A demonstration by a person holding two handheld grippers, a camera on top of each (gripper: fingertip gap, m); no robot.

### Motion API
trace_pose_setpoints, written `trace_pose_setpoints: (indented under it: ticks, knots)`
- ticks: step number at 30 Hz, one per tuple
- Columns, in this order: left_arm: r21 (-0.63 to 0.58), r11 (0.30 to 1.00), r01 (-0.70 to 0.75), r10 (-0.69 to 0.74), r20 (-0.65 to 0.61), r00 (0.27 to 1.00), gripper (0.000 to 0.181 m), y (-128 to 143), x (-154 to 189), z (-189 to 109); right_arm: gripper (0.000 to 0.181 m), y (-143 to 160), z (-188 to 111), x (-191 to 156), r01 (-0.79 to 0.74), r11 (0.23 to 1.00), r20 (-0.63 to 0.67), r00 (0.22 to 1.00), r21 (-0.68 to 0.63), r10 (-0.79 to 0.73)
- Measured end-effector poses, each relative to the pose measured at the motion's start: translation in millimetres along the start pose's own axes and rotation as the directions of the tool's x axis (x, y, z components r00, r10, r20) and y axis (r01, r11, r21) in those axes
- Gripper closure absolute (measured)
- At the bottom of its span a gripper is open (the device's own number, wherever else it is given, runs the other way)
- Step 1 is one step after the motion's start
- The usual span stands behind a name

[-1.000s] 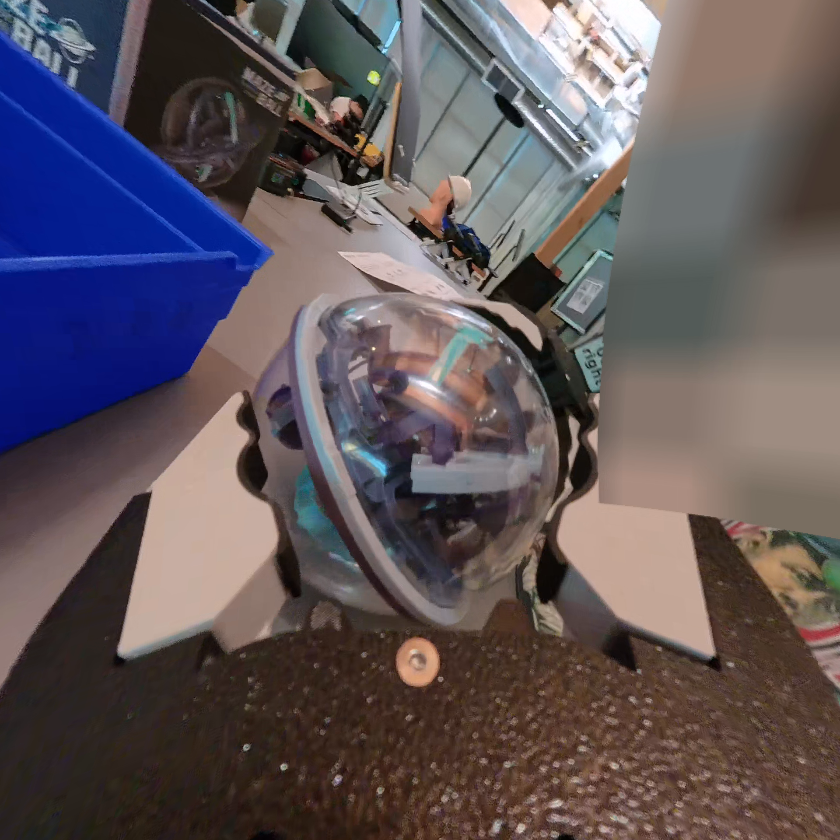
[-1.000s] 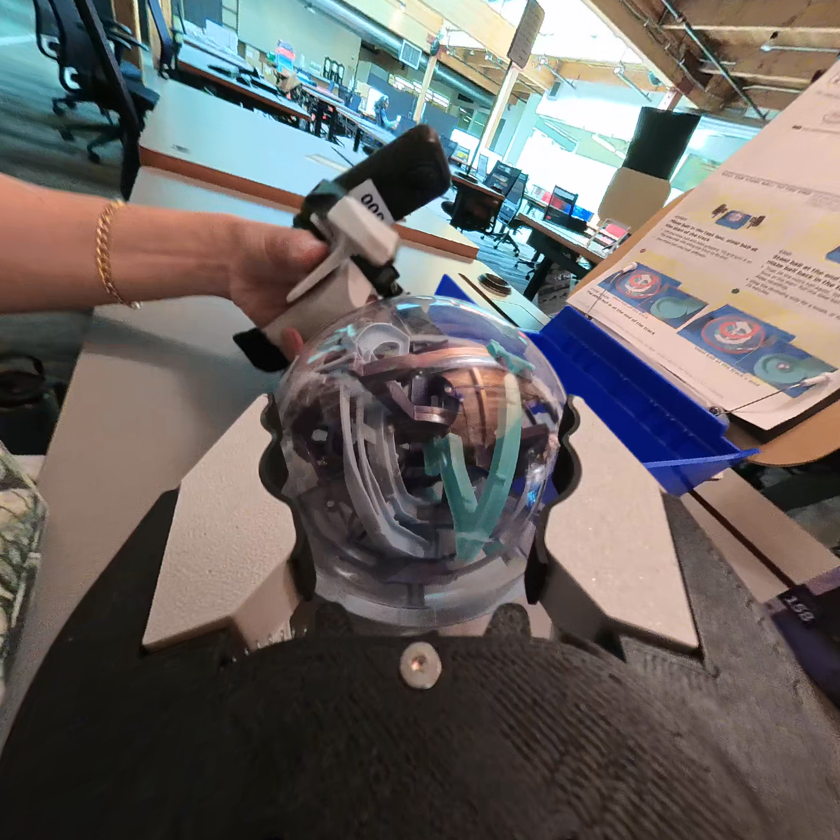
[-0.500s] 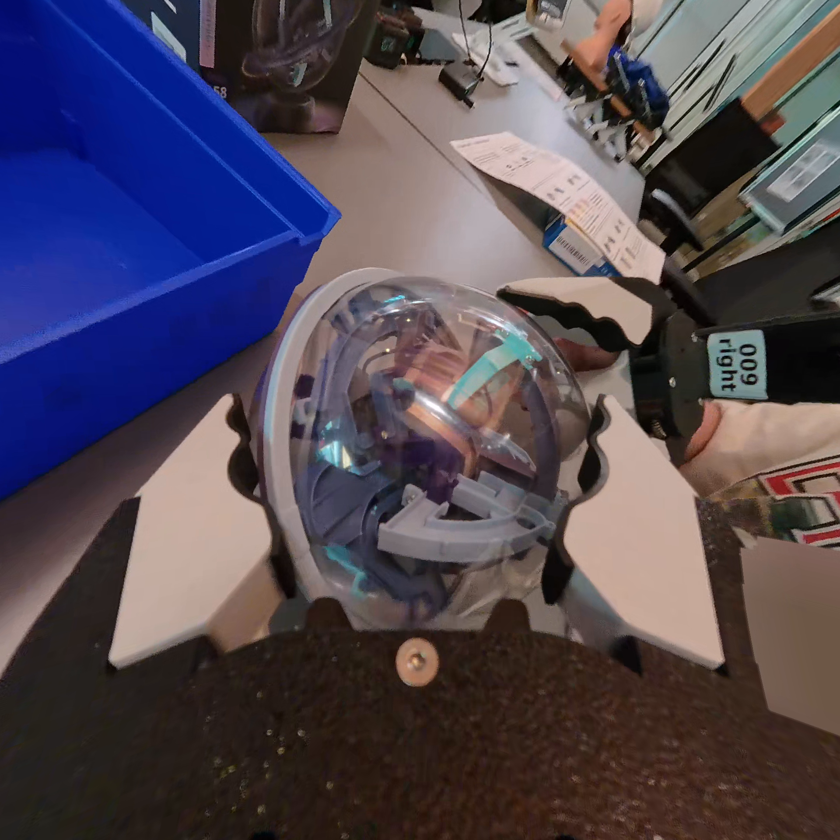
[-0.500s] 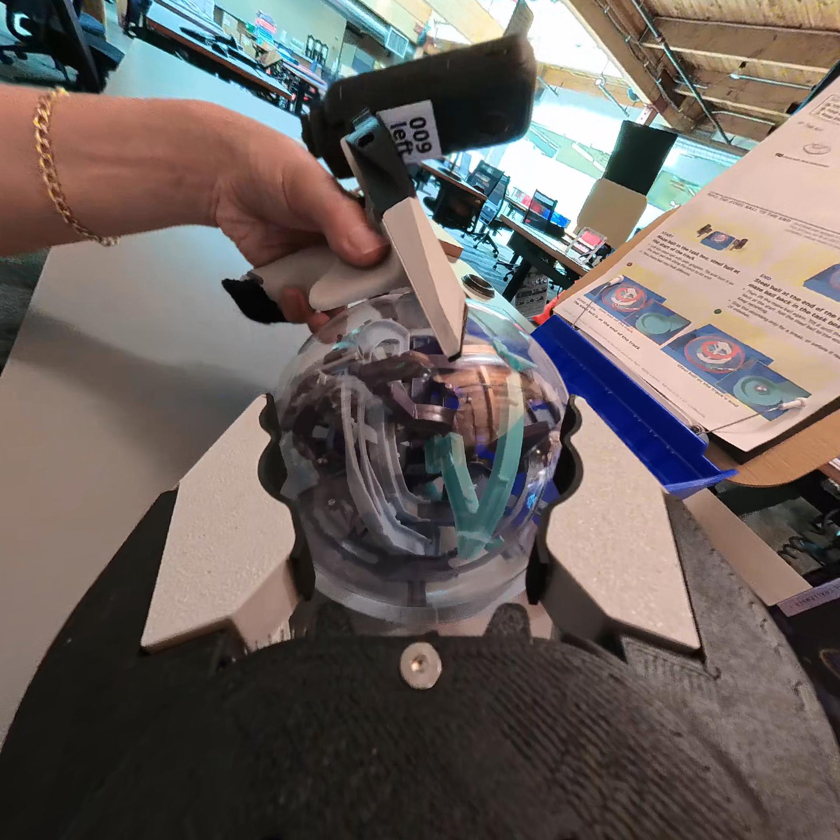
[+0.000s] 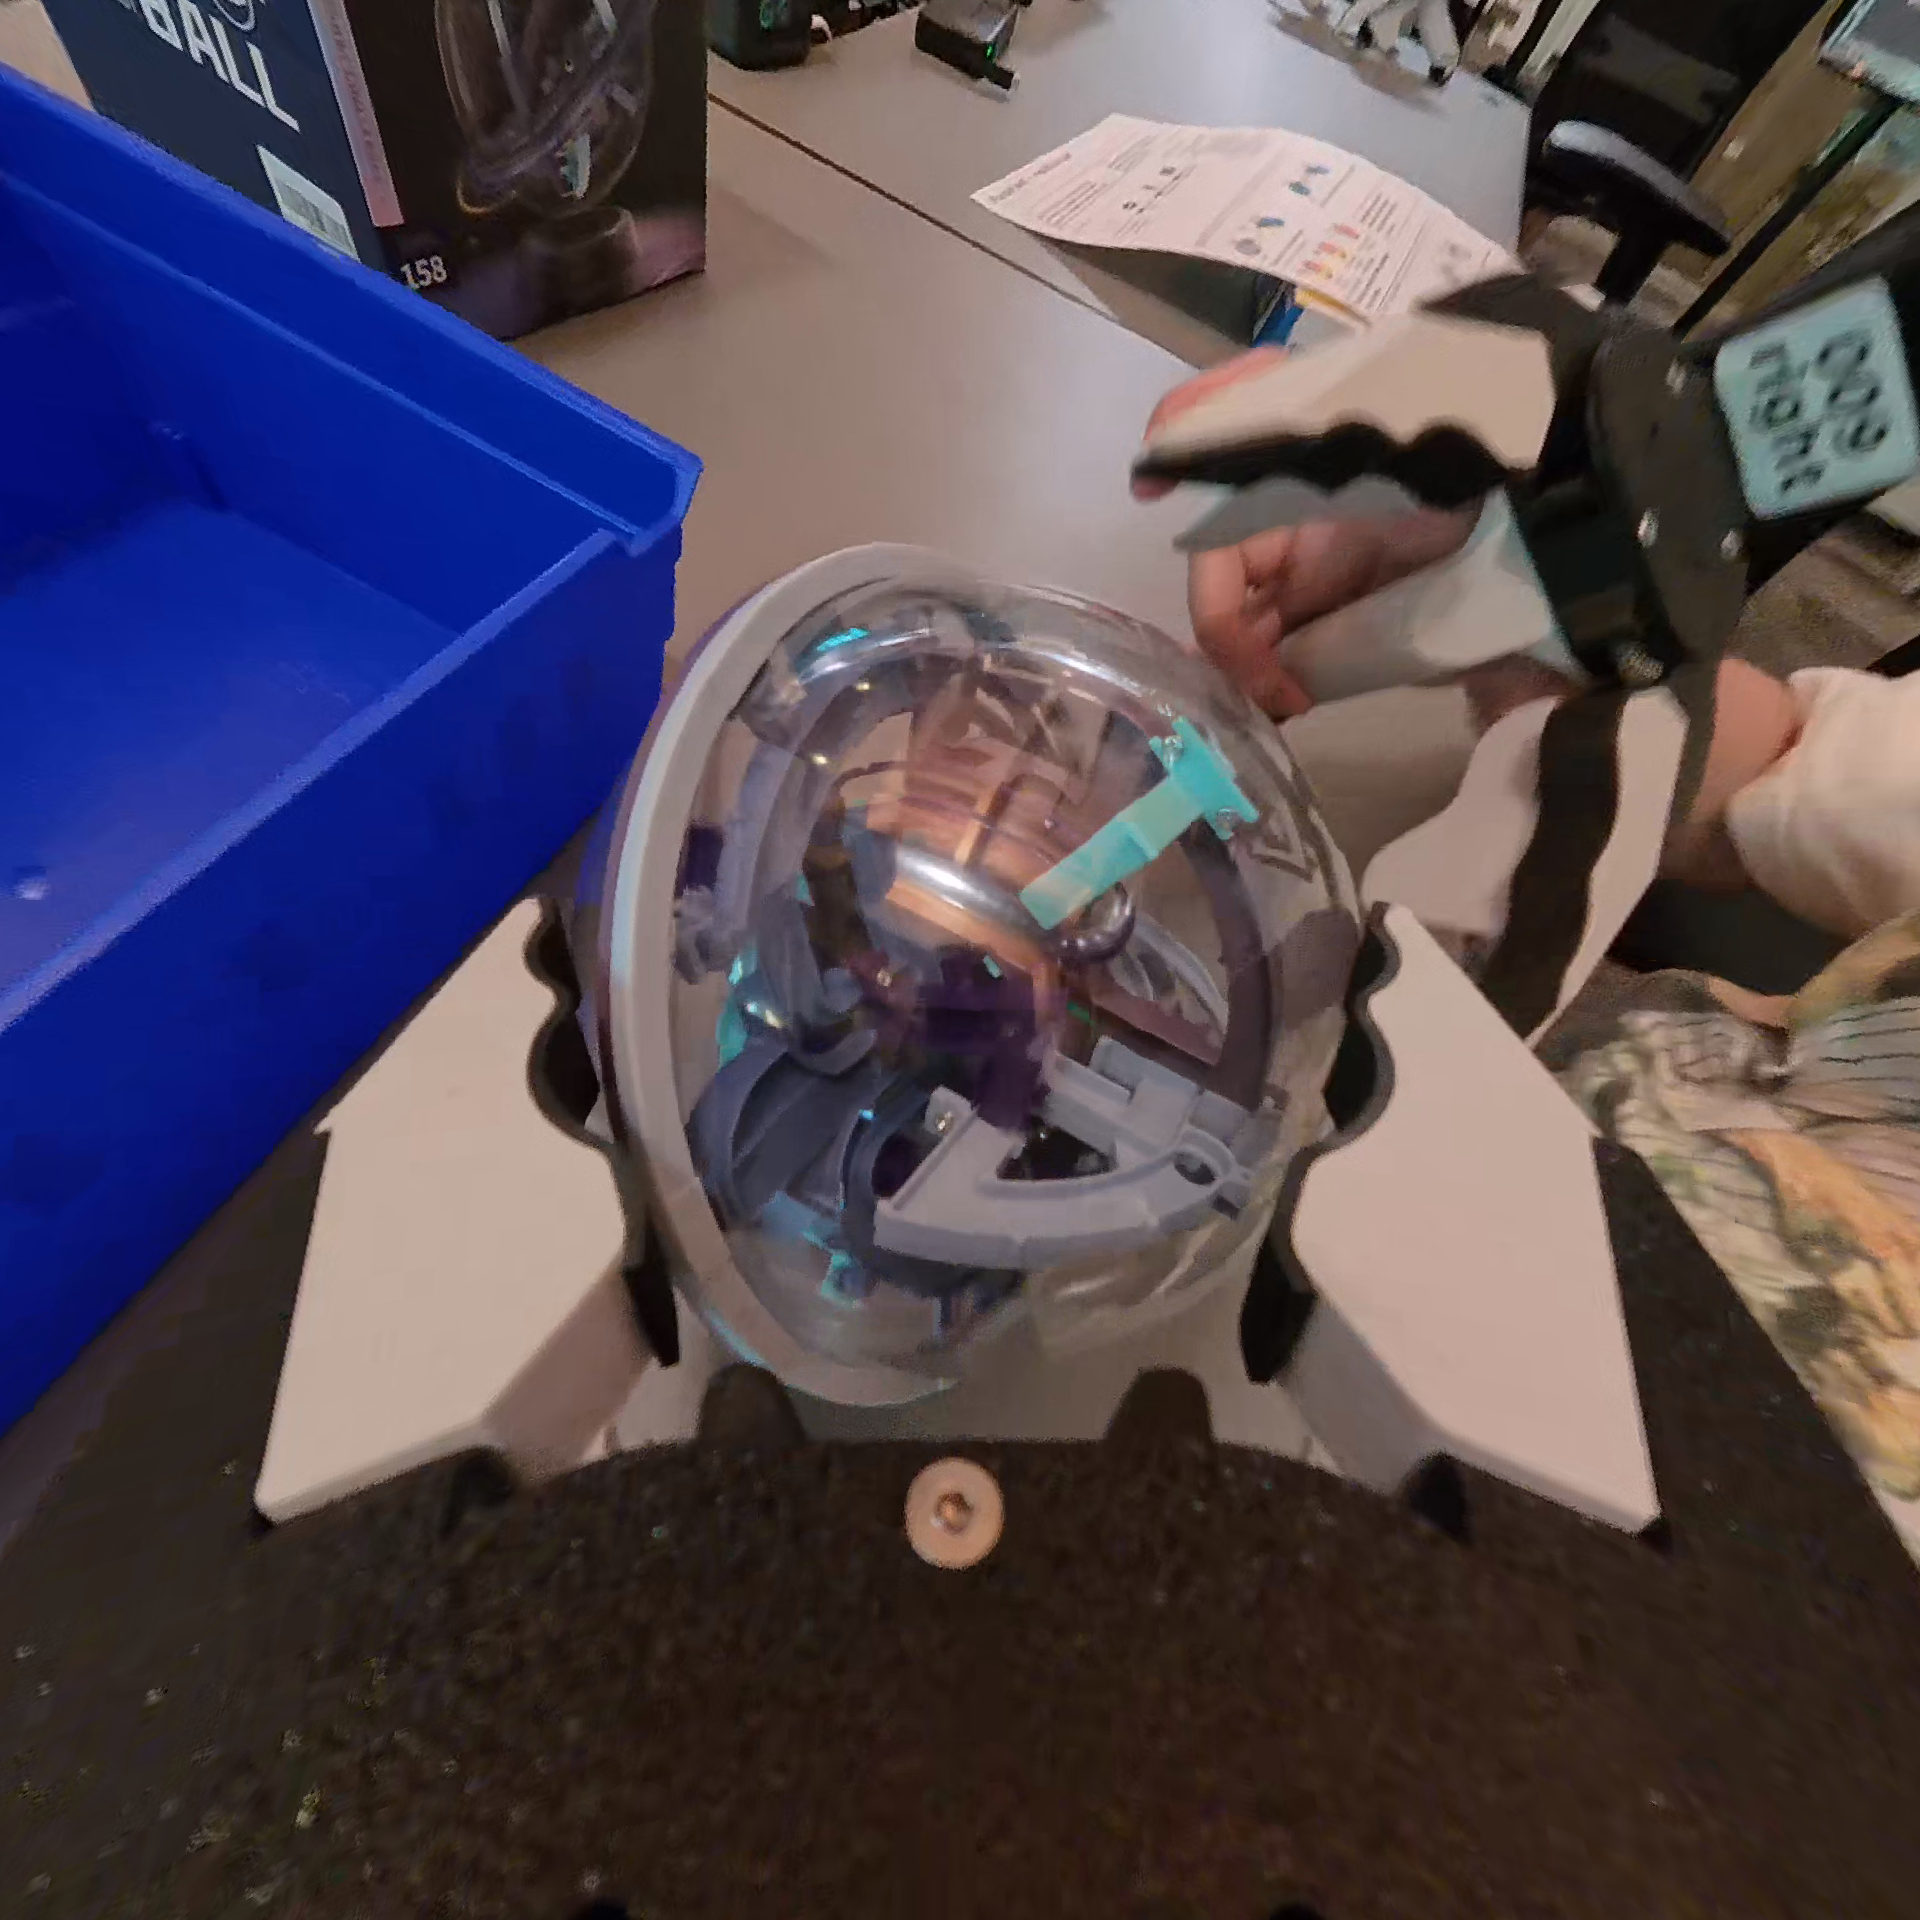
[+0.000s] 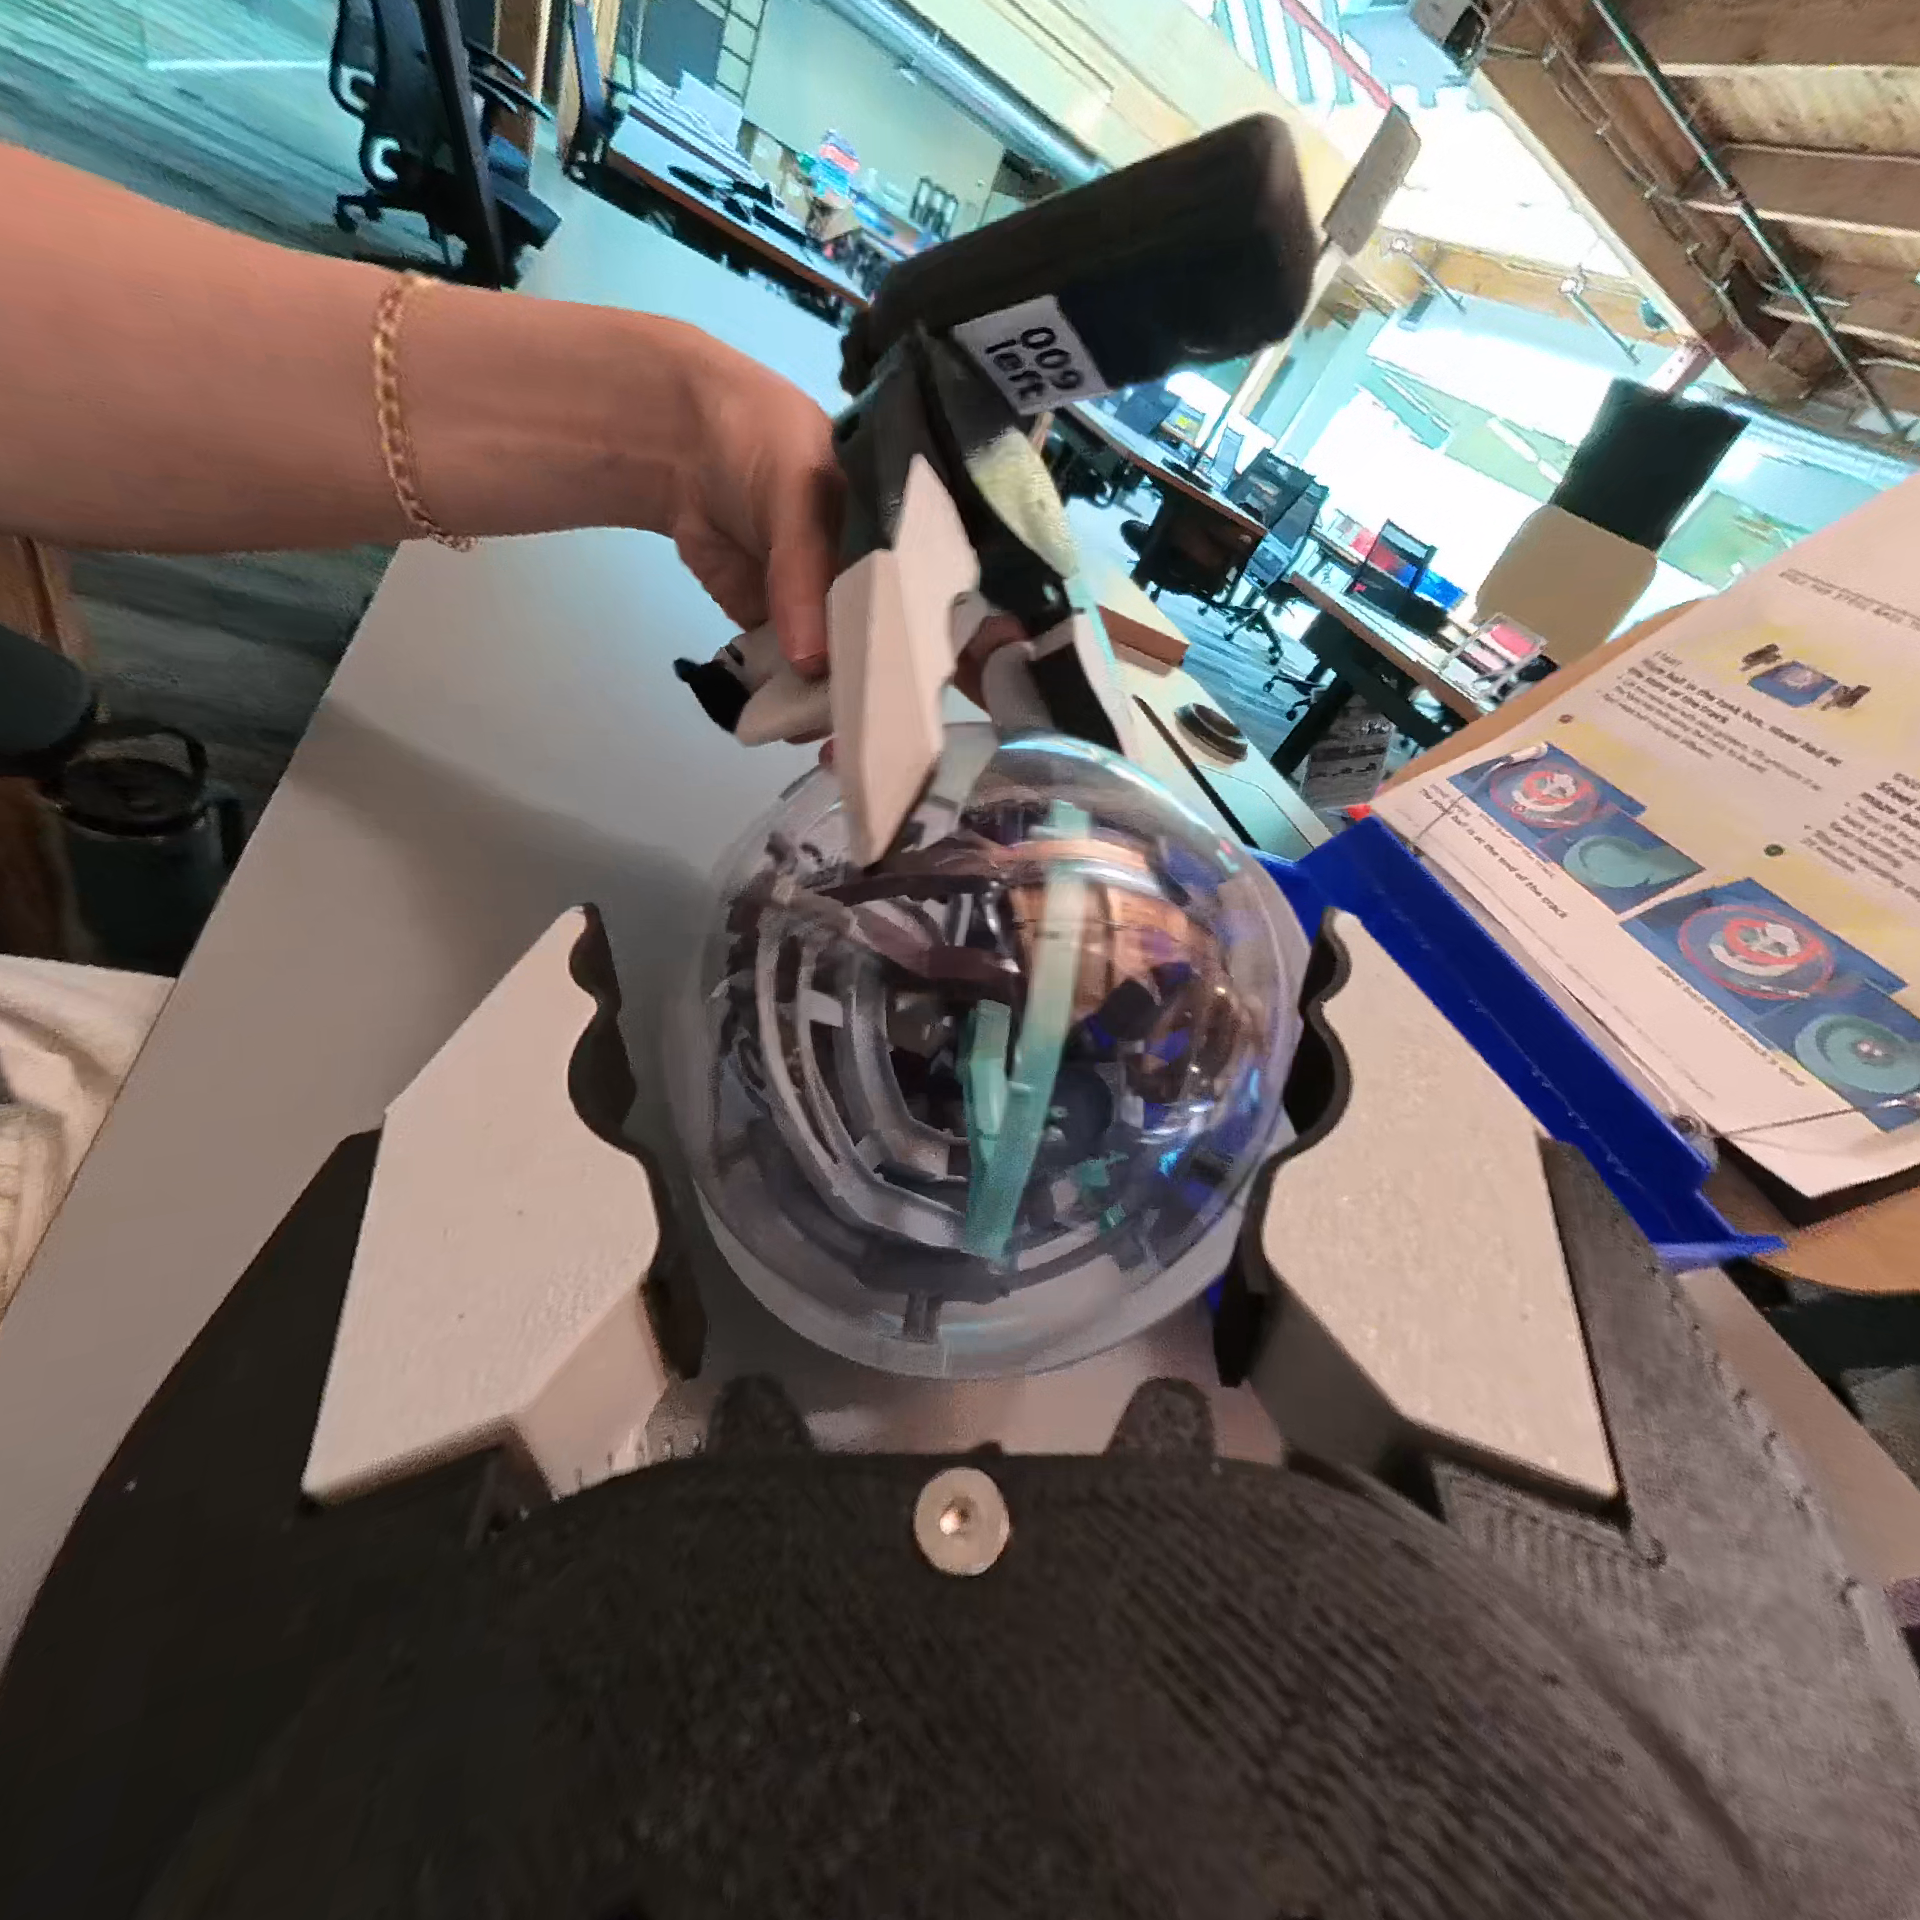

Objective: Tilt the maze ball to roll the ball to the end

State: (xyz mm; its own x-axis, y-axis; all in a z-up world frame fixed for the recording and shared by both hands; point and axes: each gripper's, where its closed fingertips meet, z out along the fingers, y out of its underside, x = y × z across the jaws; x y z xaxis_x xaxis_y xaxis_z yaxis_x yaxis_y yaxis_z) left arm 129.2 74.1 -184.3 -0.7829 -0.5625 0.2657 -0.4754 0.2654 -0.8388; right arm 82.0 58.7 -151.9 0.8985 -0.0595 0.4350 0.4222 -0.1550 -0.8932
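My left hand-held gripper (image 5: 961, 914) is pinching the maze ball (image 5: 966, 987). Its two pale fingers (image 5: 447, 1195) press the clear shell from either side, and the black wavy pads touch the shell at its widest part. The ball sits deep in the gap, close to the gripper body and tilted, so its pale seam ring leans toward the left finger. Inside, a small steel ball (image 5: 1093, 923) rests just under a teal track piece (image 5: 1132, 831), among grey and purple tracks.

From the right wrist view, my left hand-held gripper (image 6: 997, 779) comes down on the maze ball (image 6: 987, 1039) from above, and one white finger (image 6: 883, 707) lies against the top of the dome. My hand (image 6: 748, 520) wraps the handle.

My right hand-held gripper (image 6: 961, 925) is spread wide with the ball in the gap. A thin sliver of space shows at the left pad, and I cannot tell whether the right pad touches. In the left wrist view, the right hand-held gripper (image 5: 1174, 488) appears edge-on at the ball's upper right, with its tips clear of the shell.

The ball is above the grey worktop (image 5: 883, 364), just beside the blue bin (image 5: 312, 623). A dark box (image 5: 468, 156) stands behind the bin, and a printed sheet (image 5: 1247, 197) lies farther off.
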Motion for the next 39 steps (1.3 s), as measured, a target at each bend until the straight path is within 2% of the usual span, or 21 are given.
trace_pose_setpoints:
  ticks: [3, 7, 10, 13, 19, 25, 31, 36, 39]
  knots:
    - [-0.04, 0.994, -0.1, 0.102, 0.071, 0.992, 0.04, 2, -4, 0, 0.048, 7, -5, 27, -0.072, 0.997, -0.026, 0.997, -0.034, 0.071]
    - [-0.084, 0.984, -0.158, 0.169, 0.136, 0.976, 0.041, 7, -6, 1, 0.027, 56, 10, 37, -0.208, 0.953, 0.043, 0.974, -0.219, 0.223]
    - [-0.064, 0.987, -0.144, 0.152, 0.148, 0.977, 0.041, 6, -7, 1, 0.044, 51, 18, 27, -0.3, 0.929, 0.133, 0.934, -0.217, 0.333]
    - [-0.054, 0.989, -0.141, 0.148, 0.151, 0.977, 0.041, 7, -6, 0, 0.04, 52, 24, 26, -0.336, 0.907, 0.114, 0.921, -0.255, 0.373]
    - [-0.088, 0.989, -0.121, 0.131, 0.127, 0.983, 0.043, 3, 4, -1, 0.04, 52, 18, 18, -0.319, 0.896, 0.069, 0.932, -0.309, 0.356]
    - [-0.064, 0.996, 0.069, -0.063, 0.084, 0.994, 0.052, -19, 9, 2, 0.04, 51, 9, 15, -0.336, 0.901, -0.026, 0.939, -0.275, 0.342]
    - [-0.315, 0.949, 0.006, 0.052, 0.177, 0.983, 0.036, -1, 13, 16, 0.039, 52, 4, 8, -0.263, 0.908, -0.095, 0.965, -0.328, 0.245]
    - [-0.393, 0.919, -0.037, 0.124, 0.197, 0.973, 0.035, -1, 17, 23, 0.038, 73, -8, 5, -0.075, 0.893, -0.101, 0.994, -0.444, 0.034]
    - [-0.404, 0.913, -0.064, 0.152, 0.192, 0.969, 0.035, -2, 19, 26, 0.04, 71, -14, 5, -0.095, 0.906, -0.091, 0.994, -0.412, 0.063]
